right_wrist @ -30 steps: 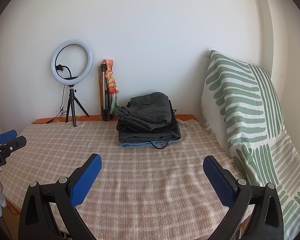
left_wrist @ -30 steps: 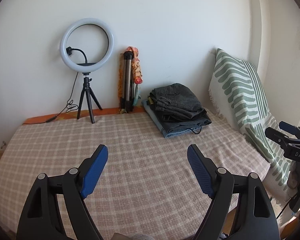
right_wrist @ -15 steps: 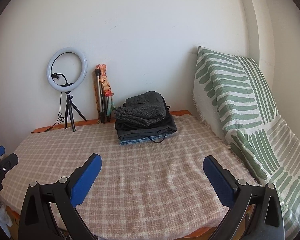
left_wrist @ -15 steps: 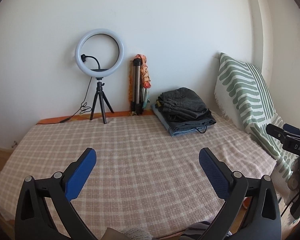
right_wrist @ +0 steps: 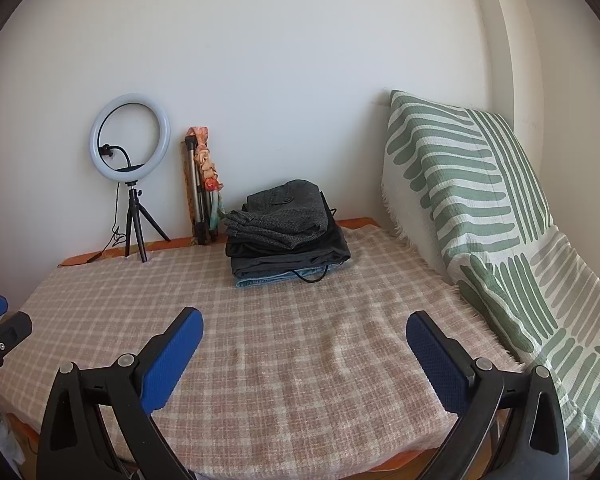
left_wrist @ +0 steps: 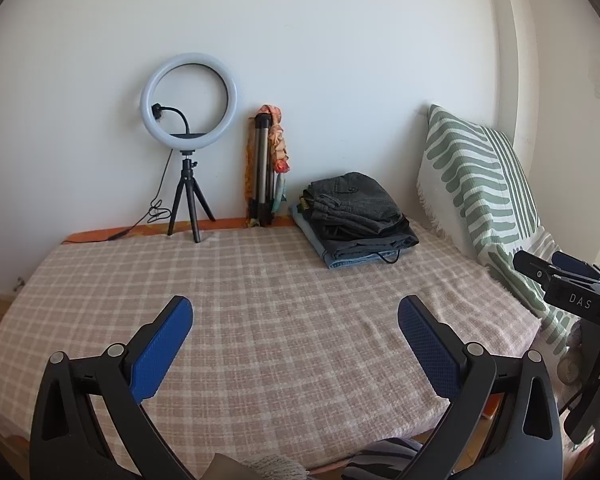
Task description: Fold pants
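Note:
A stack of folded pants [left_wrist: 356,220] lies at the far side of the bed, near the wall: dark grey on top, black below, light blue denim at the bottom. It also shows in the right wrist view [right_wrist: 286,228]. My left gripper [left_wrist: 295,316] is open and empty above the near part of the plaid cover [left_wrist: 260,300]. My right gripper [right_wrist: 304,328] is open and empty too, well short of the stack. The right gripper shows at the right edge of the left wrist view [left_wrist: 568,280].
A ring light on a small tripod [left_wrist: 188,136] and a folded tripod with a scarf [left_wrist: 266,168] stand against the back wall. A green-striped cushion [right_wrist: 460,184] leans at the right side of the bed. The bed's front edge is just below my grippers.
Both grippers have drawn back from the stack and the wall. More of the bed's near edge is in view. Both stay open.

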A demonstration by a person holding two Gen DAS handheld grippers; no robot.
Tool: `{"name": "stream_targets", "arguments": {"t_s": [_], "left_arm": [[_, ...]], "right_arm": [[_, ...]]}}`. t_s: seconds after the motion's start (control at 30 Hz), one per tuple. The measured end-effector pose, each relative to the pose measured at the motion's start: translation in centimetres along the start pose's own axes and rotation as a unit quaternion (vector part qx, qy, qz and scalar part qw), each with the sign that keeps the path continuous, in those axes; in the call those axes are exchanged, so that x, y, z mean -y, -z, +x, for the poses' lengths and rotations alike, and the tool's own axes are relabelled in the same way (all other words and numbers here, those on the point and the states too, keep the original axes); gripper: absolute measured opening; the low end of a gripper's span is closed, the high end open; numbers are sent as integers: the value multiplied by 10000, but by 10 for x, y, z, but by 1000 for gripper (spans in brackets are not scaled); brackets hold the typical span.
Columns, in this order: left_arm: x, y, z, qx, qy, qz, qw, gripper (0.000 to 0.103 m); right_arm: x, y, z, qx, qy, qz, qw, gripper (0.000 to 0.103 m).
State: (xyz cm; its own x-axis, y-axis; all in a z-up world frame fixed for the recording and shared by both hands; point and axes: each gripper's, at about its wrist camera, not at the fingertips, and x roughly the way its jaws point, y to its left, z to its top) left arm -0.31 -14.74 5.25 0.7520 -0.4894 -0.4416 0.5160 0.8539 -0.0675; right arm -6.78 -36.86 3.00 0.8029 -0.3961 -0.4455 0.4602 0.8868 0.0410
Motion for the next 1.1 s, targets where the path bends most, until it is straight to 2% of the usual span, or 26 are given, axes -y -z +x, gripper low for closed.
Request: {"name": "stream_targets", "arguments": {"t_s": [1.1], "left_arm": [[-1, -3, -3, 52, -13, -55, 10000, 102]], "right_arm": [[-7, 0, 2, 19, -30, -16, 10000, 103]]}}
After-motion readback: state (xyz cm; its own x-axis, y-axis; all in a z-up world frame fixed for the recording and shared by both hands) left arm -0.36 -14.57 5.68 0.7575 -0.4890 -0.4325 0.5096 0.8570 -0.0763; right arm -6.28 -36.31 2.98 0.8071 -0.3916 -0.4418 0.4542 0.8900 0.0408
